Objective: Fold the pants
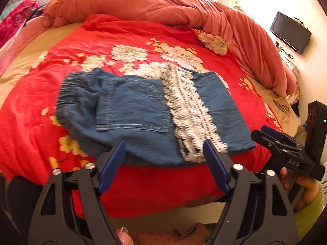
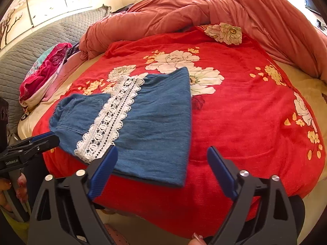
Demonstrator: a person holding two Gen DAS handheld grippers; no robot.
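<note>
Blue denim pants (image 1: 132,112) with a white lace hem strip (image 1: 190,110) lie folded on the red floral blanket (image 1: 143,38). My left gripper (image 1: 164,149) is open and empty, just short of the pants' near edge. The right gripper shows at the right of the left wrist view (image 1: 269,134). In the right wrist view the pants (image 2: 155,126) and lace (image 2: 110,118) lie ahead to the left. My right gripper (image 2: 162,155) is open and empty above the pants' near right corner. The left gripper appears at the left edge (image 2: 40,139).
A bunched salmon duvet (image 1: 163,2) rings the far side of the bed. A pink patterned cloth (image 2: 43,71) lies at the left by the grey quilted headboard (image 2: 40,38). A monitor (image 1: 290,32) hangs on the right wall. The bed's front edge is just below the grippers.
</note>
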